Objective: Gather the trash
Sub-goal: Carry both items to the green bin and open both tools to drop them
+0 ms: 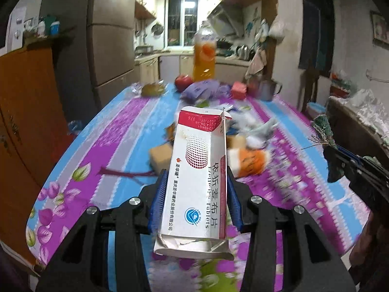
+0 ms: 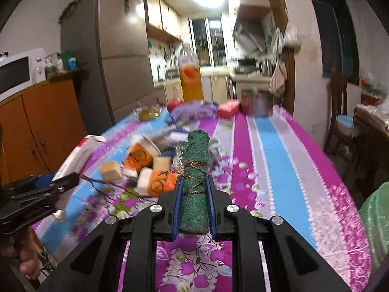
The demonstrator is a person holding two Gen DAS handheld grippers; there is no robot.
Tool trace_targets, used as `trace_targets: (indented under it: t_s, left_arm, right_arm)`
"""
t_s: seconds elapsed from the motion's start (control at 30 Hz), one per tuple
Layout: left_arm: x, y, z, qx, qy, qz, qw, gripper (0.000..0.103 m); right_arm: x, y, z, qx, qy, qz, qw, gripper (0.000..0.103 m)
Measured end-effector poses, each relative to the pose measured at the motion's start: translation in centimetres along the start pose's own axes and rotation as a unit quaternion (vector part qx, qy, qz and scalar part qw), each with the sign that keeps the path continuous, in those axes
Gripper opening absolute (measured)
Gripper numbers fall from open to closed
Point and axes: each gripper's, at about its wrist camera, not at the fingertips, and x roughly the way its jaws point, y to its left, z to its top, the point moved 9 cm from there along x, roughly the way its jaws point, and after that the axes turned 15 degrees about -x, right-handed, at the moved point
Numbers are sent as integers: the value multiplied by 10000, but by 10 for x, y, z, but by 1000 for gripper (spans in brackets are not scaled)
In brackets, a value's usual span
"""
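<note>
My left gripper (image 1: 195, 175) is shut on a white and red tablet box (image 1: 197, 155), which stands on end between the blue pads above the table. In the right wrist view, the right gripper (image 2: 195, 180) is shut on a rolled green scouring pad (image 2: 195, 150) tied with copper wire. That pad (image 1: 323, 126) and the right gripper (image 1: 340, 163) also show at the right edge of the left wrist view. A pile of trash lies mid-table: crushed orange paper cups (image 2: 155, 182), sponge blocks (image 2: 110, 170) and crumpled wrappers (image 1: 257, 126).
The table wears a striped floral cloth (image 2: 274, 160). At its far end stand an orange juice bottle (image 1: 204, 56), a red apple (image 1: 183, 82), a purple bag (image 1: 201, 90), a pink box (image 1: 239, 90) and a metal pot (image 1: 265, 90). A green bag (image 2: 374, 223) hangs at right.
</note>
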Motion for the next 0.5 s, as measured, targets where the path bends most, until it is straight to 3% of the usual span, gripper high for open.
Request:
trace_targets:
  t_s: [0.27, 0.5]
  left_arm:
    - [-9, -80, 6, 275, -157, -583, 9978, 44]
    - [-13, -165, 8, 583, -174, -1222, 9906, 44]
  right_arm:
    - [-58, -43, 15, 58, -300, -572, 9979, 19]
    - [-116, -115, 9, 322, -344, -1286, 9906, 19]
